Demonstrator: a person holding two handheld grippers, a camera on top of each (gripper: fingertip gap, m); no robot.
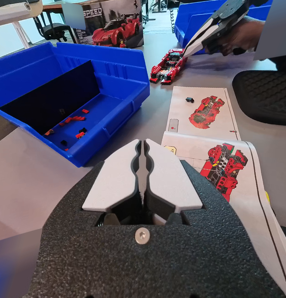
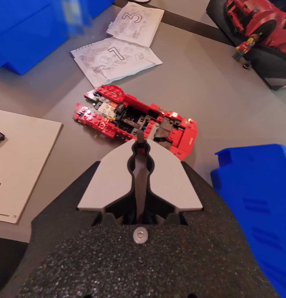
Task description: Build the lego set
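Note:
The half-built red lego car (image 2: 168,129) lies on the grey table, its open top showing studs and black and grey inner parts. My right gripper (image 2: 140,141) is shut on a small thin dark grey piece (image 2: 140,135) that sticks out of its tips just over the car's near side. In the left wrist view the right gripper (image 1: 185,52) touches down at the far end of the car (image 1: 167,68). My left gripper (image 1: 142,141) is shut and empty, hovering low between the blue bin and the booklet. A small black piece (image 1: 189,100) lies on the open instruction booklet (image 1: 202,112).
A blue bin (image 1: 106,145) at the left holds several loose red and black pieces (image 1: 76,119). Another blue bin (image 2: 260,201) sits right of the car, a third (image 2: 26,35) at far left. Two paper bags (image 2: 116,61) lie beyond the car. The set box (image 1: 113,24) stands behind. A black chair seat (image 1: 266,96) is at the right. The left gripper's tips are roughly 35 cm from the right gripper's.

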